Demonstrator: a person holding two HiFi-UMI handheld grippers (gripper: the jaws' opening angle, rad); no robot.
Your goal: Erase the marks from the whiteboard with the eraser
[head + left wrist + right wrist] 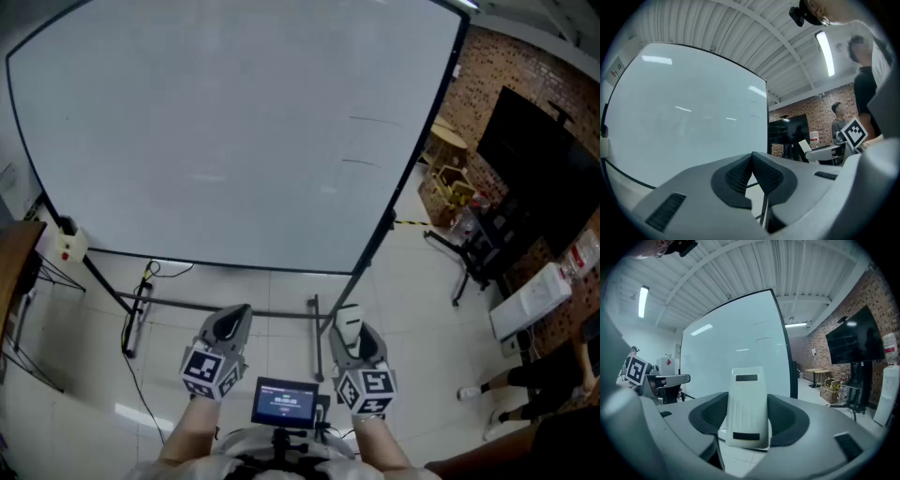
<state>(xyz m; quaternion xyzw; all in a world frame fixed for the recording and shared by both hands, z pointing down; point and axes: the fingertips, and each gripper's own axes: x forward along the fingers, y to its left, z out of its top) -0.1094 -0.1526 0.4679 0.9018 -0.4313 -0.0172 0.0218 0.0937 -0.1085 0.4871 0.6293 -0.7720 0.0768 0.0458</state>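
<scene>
Eraser (746, 401) first: it is a pale, oblong block standing upright between the pads of the right claw (747, 416), which is clamped onto its two long sides, with the upper end poking out past the tips toward the whiteboard (234, 131). It looks like a light, rigid plastic shell, so weight should be no trouble. Smooth sides may let it twist or slide once it is pressed flat and dragged, and the present hold low across the long edges seems the sensible one. Which face carries the felt I cannot tell. The left claw (752, 161) is closed with its ribbed pads meeting and nothing between them, and it is held low beside the right one. The board stands upright on a floor frame ahead of both claws and apart from them. Its face is mostly clean, with two short thin marks (366, 141) near its right edge, one above the other. Reaching them looks to need a lift up and to the right. A free-standing board may give under firm pressure.
</scene>
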